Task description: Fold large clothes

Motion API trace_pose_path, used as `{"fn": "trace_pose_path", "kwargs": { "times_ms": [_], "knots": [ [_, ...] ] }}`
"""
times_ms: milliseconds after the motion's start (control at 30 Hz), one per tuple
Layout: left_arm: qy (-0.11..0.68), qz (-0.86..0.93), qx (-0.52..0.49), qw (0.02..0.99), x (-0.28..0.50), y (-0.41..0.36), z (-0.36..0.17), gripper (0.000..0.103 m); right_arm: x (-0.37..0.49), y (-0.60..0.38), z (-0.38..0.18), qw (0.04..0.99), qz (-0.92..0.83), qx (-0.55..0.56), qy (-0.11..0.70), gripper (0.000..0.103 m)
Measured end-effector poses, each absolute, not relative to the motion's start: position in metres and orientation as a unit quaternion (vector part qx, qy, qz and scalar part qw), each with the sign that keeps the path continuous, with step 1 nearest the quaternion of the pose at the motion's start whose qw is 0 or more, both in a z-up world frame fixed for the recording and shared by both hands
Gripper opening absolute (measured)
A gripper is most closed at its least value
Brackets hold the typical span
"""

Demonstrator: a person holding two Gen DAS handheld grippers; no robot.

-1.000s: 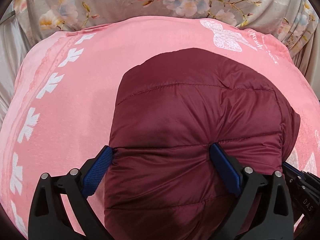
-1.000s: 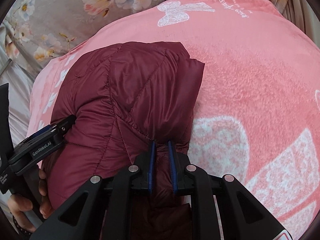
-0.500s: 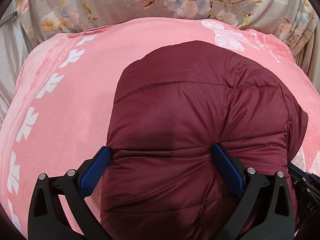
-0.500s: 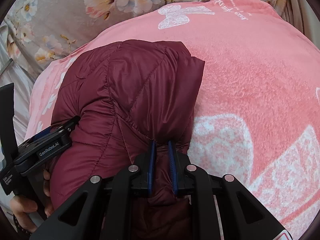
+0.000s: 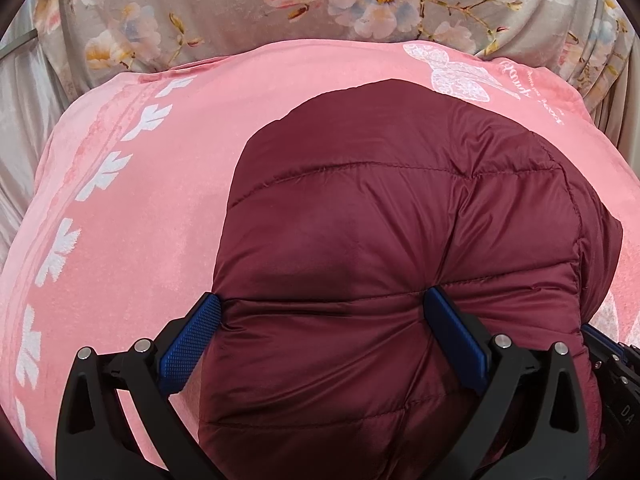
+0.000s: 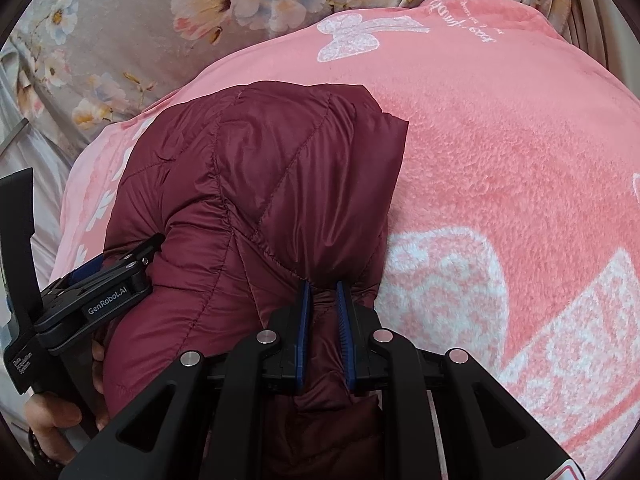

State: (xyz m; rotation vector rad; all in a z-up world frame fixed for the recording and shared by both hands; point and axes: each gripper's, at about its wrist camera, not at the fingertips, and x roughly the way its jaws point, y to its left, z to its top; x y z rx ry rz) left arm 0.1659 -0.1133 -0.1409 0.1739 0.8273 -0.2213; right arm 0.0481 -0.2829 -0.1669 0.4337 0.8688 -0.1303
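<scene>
Right wrist view: right gripper (image 6: pixel 323 292) pinches puffer jacket (image 6: pixel 256 200); left gripper (image 5: pixel 320 320) spread wide. Slick quilting may slip.

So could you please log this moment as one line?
left gripper: open, straddling maroon puffer jacket | right gripper: shut on jacket | surface: pink blanket

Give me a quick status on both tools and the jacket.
Left tool wide open, straddling the maroon puffer jacket. Right tool shut on a jacket fold. Jacket bunched on pink blanket; nothing in the way.
</scene>
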Motion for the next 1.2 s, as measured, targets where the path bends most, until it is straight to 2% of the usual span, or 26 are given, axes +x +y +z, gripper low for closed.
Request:
{"fn": "trace_pose_path", "kwargs": {
  "times_ms": [200,267,333,400,633,800,1000,1167,1200],
  "knots": [
    [0.412,-0.116,0.082,0.9,0.166,-0.11,-0.138,0.098,0.047,-0.292,-0.158,0.875,-0.058,0.223,0.427,0.017],
    [0.429,-0.133,0.072,0.89,0.168,-0.102,-0.133,0.098,0.041,-0.301,-0.148,0.873,-0.053,0.24,0.421,0.028],
    [0.449,-0.154,0.045,0.879,0.17,-0.088,-0.127,0.098,0.031,-0.317,-0.134,0.878,-0.044,0.266,0.394,0.057],
    [0.464,-0.175,0.006,0.869,0.174,-0.069,-0.123,0.098,0.028,-0.33,-0.126,0.88,-0.042,0.279,0.383,0.063],
    [0.527,-0.211,-0.138,0.811,0.219,-0.016,-0.141,0.098,0.062,-0.363,-0.144,0.833,0.02,0.373,0.409,0.069],
    [0.55,-0.239,-0.177,0.781,0.233,-0.014,-0.163,0.098,0.093,-0.352,-0.172,0.802,0.052,0.403,0.438,0.07],
    [0.544,-0.256,-0.181,0.778,0.242,-0.026,-0.168,0.098,0.107,-0.344,-0.178,0.803,0.075,0.414,0.421,0.077],
    [0.534,-0.262,-0.143,0.791,0.245,-0.049,-0.168,0.098,0.117,-0.337,-0.177,0.81,0.094,0.408,0.412,0.077],
    [0.53,-0.26,-0.133,0.796,0.244,-0.053,-0.168,0.098,0.117,-0.335,-0.176,0.813,0.096,0.402,0.411,0.074]
  ]
}}
